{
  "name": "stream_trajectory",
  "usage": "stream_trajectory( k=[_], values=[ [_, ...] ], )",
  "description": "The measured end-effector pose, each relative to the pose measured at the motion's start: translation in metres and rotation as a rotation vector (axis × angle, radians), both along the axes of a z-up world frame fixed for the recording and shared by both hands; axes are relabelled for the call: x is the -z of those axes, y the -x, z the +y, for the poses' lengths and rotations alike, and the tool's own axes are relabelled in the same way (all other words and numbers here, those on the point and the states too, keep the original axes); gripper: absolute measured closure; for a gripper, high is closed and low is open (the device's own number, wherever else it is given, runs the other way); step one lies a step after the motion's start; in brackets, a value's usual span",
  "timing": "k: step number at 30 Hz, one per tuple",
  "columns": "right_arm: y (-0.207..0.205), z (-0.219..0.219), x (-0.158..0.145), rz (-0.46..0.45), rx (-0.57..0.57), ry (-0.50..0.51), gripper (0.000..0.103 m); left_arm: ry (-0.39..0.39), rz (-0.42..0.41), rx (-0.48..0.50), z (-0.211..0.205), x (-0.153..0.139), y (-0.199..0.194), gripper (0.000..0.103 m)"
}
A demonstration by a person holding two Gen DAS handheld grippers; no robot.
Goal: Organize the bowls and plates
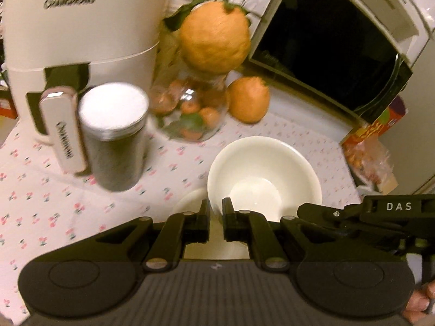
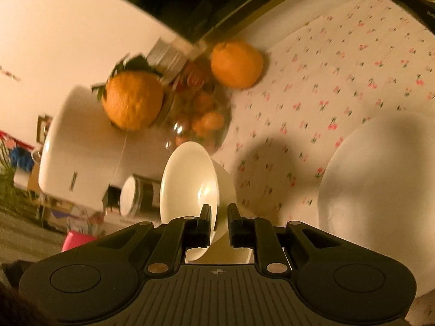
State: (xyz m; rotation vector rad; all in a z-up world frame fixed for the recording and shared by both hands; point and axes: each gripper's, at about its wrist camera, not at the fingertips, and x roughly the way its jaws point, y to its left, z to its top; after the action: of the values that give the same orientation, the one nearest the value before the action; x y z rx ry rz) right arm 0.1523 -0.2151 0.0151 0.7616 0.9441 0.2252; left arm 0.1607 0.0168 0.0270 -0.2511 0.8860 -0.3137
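Observation:
My left gripper (image 1: 216,214) is shut on the near rim of a white bowl (image 1: 265,174), which sits over a white plate (image 1: 190,199) on the cherry-print cloth. The other gripper shows at the right edge of the left wrist view (image 1: 380,212). My right gripper (image 2: 218,218) is shut on the rim of a second white bowl (image 2: 190,179), held tilted on its side above the table. A large white plate (image 2: 380,190) lies on the cloth to its right.
A cream air fryer (image 1: 81,40), a metal-lidded canister (image 1: 117,135), a glass jar of small oranges (image 1: 190,108) topped by a big orange (image 1: 214,35), a loose orange (image 1: 248,99), a black microwave (image 1: 326,49) and snack bags (image 1: 369,146) crowd the back.

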Motion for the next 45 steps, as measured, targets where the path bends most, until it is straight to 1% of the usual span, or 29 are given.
stream_trajectory(
  k=[7,12,20,26,28,29,30,31,32,33,34,36,38,39,40,42,45],
  values=[
    [-0.003,0.016,0.012,0.060,-0.053,0.041,0.088,-0.060,0.059,0.007,0.009,0.013,0.005,0.095],
    [-0.003,0.019,0.021,0.095,-0.066,0.038,0.088,-0.095,0.090,0.018,0.008,0.017,0.003,0.094],
    [-0.006,0.022,0.032,0.127,-0.086,0.060,0.088,-0.148,0.104,0.037,0.003,0.019,0.003,0.093],
    [-0.007,0.022,0.033,0.128,-0.088,0.053,0.088,-0.173,0.101,0.053,0.002,0.021,0.002,0.093],
    [-0.008,0.022,0.033,0.128,-0.098,0.056,0.088,-0.178,0.094,0.064,0.001,0.022,0.002,0.089],
    [-0.009,0.023,0.032,0.127,-0.107,0.061,0.087,-0.180,0.083,0.069,0.000,0.022,0.002,0.083],
    [-0.010,0.023,0.032,0.125,-0.117,0.067,0.084,-0.182,0.068,0.077,0.000,0.021,0.003,0.073],
    [-0.011,0.023,0.031,0.122,-0.128,0.070,0.082,-0.188,0.045,0.091,-0.001,0.021,0.004,0.067],
    [-0.011,0.023,0.029,0.117,-0.138,0.067,0.076,-0.195,0.019,0.106,-0.002,0.021,0.006,0.054],
    [-0.011,0.021,0.028,0.110,-0.140,0.062,0.069,-0.204,-0.002,0.119,-0.003,0.021,0.007,0.045],
    [-0.010,0.019,0.026,0.102,-0.134,0.067,0.064,-0.215,-0.024,0.133,-0.004,0.021,0.008,0.042],
    [-0.009,0.016,0.023,0.071,-0.123,0.094,0.045,-0.219,-0.062,0.169,-0.003,0.023,0.009,0.032],
    [-0.009,0.012,0.022,0.037,-0.120,0.120,0.038,-0.215,-0.105,0.204,-0.003,0.027,0.012,0.026],
    [-0.010,0.011,0.023,0.020,-0.123,0.128,0.037,-0.212,-0.130,0.229,-0.003,0.029,0.014,0.021],
    [-0.010,0.010,0.023,0.004,-0.127,0.137,0.037,-0.209,-0.149,0.253,-0.004,0.031,0.015,0.018],
    [-0.011,0.009,0.026,-0.016,-0.132,0.156,0.037,-0.179,-0.188,0.314,-0.003,0.034,0.020,0.008],
    [-0.010,0.011,0.031,-0.042,-0.146,0.175,0.037,-0.161,-0.224,0.370,-0.005,0.039,0.025,0.004]
  ],
)
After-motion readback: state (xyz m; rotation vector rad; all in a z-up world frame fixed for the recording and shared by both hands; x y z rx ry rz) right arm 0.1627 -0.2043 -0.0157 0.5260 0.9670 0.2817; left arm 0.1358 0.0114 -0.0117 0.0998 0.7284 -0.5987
